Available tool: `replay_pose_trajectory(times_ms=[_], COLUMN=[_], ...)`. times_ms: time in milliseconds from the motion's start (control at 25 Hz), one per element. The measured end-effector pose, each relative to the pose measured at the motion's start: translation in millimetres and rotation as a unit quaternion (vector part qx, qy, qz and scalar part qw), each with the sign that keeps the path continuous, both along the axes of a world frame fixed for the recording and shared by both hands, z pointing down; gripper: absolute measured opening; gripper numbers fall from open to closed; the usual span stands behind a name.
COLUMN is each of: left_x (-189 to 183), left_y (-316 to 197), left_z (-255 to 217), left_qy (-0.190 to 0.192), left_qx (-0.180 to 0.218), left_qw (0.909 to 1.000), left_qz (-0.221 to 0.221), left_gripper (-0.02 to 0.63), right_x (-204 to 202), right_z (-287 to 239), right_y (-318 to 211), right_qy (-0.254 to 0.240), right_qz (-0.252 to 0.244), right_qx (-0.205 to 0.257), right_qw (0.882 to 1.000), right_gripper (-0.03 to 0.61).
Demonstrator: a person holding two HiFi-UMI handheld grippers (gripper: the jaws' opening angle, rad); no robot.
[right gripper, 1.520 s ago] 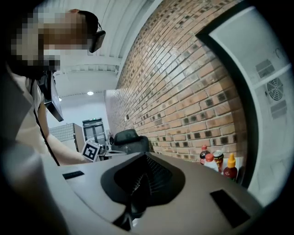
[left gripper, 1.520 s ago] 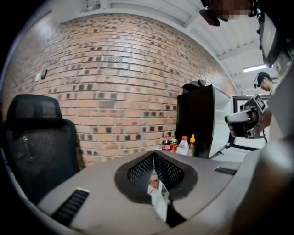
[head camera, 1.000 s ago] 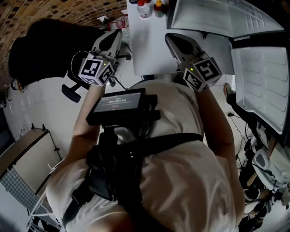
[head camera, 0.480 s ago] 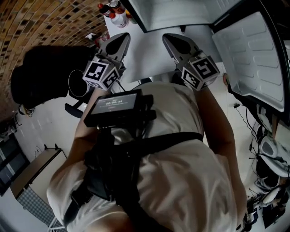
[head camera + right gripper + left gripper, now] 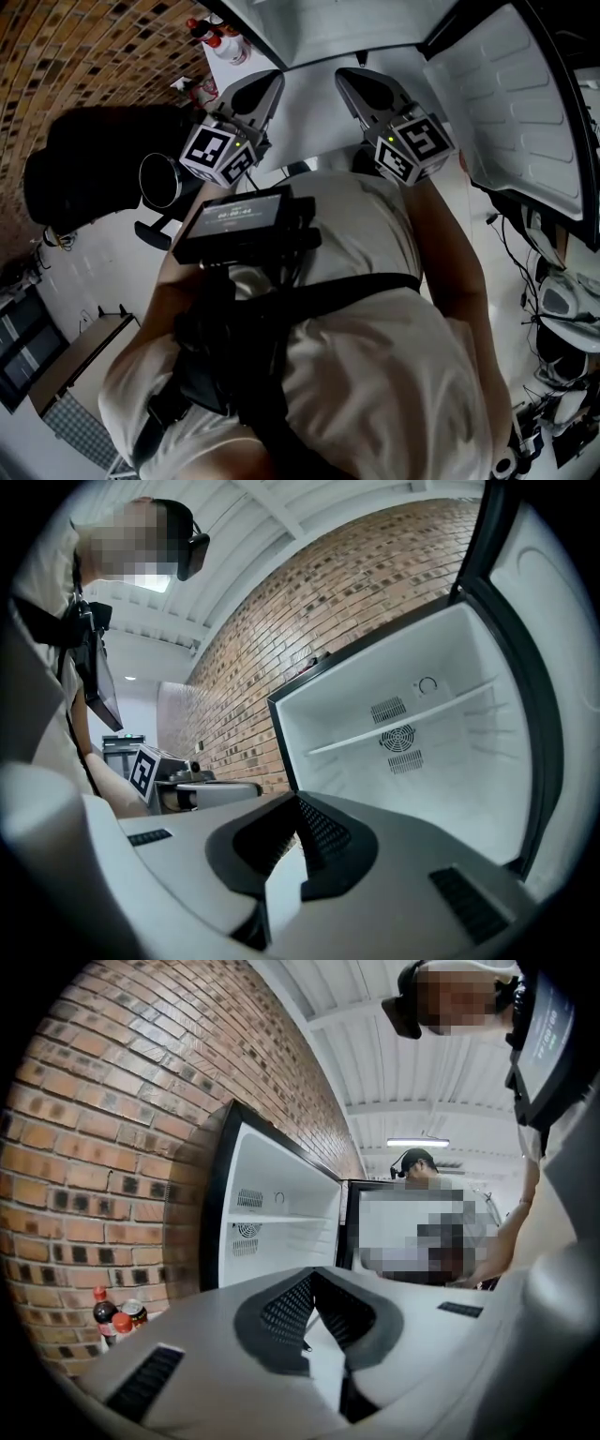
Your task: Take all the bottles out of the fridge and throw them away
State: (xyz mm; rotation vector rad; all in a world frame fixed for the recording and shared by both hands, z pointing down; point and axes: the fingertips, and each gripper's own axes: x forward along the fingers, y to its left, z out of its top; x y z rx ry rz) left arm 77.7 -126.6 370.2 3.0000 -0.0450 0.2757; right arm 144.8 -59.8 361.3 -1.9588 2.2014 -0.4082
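Gaping white fridge against brick wall; bottles beside it

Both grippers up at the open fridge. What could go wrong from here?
1. The cluster of small red-capped bottles stands packed together at the foot of the brick wall; taking one could topple its neighbours.
2. The left gripper and right gripper are both shut and empty; they must open before any grasp.
3. The white open fridge door looks close beside the right gripper; a sideways swing could hit it.
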Motion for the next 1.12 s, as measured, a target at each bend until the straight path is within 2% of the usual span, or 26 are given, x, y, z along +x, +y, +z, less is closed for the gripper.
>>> replay_pose_trajectory(times_ms=[320,560,1120], left_x=[14,21,15], left_y=[13,13,6], left_z=[0,-5,-4], left_qy=[0.002,0.005,0.0], left_qx=[-0.003,-0.001,0.005], left_qw=[0.9999,0.9999,1.0], left_qz=[0.014,0.014,0.005], left_gripper=[0.003,0.003,0.003], right_x=[11,20,14], right_z=[0,1,-6], right_y=[10,13,2], right_qy=[0.004,0.03,0.018], right_qz=[0.007,0.018,0.0], right_qx=[-0.002,-0.009,0.009], right_qw=[1.0,0.999,1.0], right_gripper=[0.005,0.002,0.003])
